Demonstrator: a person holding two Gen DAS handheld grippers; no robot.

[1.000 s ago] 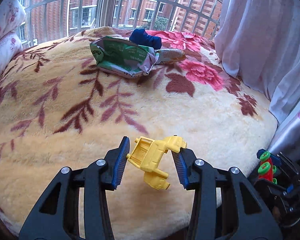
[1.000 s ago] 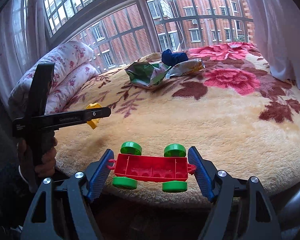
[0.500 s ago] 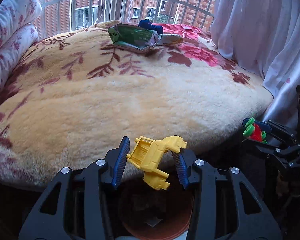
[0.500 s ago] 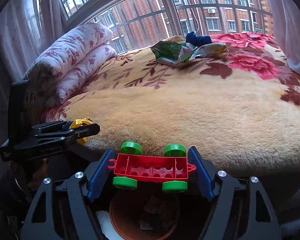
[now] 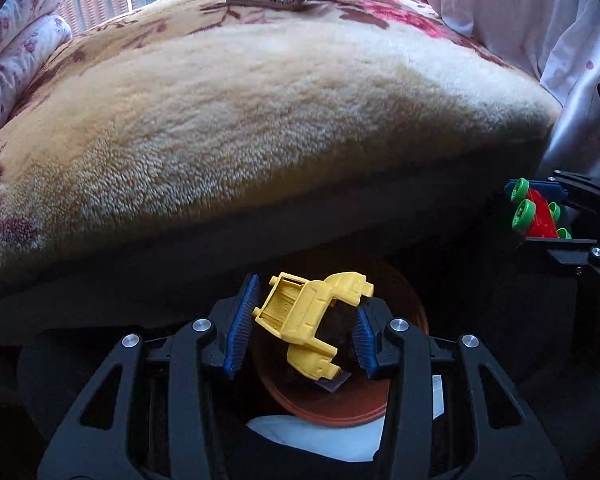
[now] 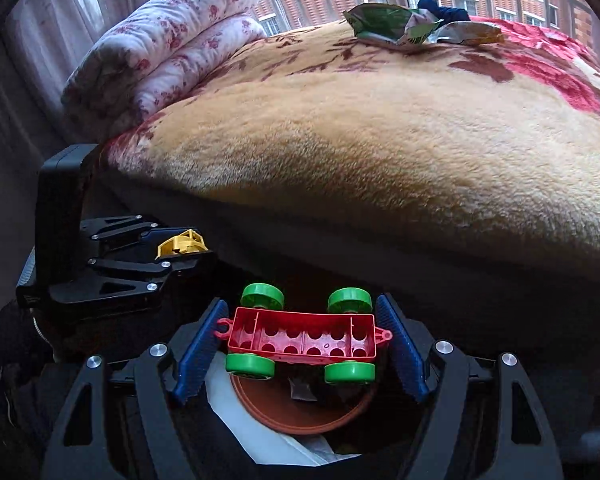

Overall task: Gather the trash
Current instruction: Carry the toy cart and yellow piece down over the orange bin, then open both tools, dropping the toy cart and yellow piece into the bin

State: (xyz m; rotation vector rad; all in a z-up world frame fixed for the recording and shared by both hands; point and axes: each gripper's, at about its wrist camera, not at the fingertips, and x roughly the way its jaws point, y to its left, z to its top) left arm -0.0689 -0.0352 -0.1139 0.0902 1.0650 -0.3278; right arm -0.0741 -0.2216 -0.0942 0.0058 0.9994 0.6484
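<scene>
Both fingers grip toys | left gripper (image 5: 304,328): yellow piece (image 5: 308,312) | right gripper (image 6: 302,344): red chassis (image 6: 302,338) (underside visible only here)

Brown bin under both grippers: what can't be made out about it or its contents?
- Left wrist view: the brown bin is mostly covered by the yellow toy piece and the fingers.
- Right wrist view: the red wheeled toy base hides its far rim.
- Contents: dark, unidentifiable scraps.

The right tool (image 6: 302,344) grips a red wheeled toy chassis (image 6: 302,340) above a brown bin (image 6: 300,412).
</scene>
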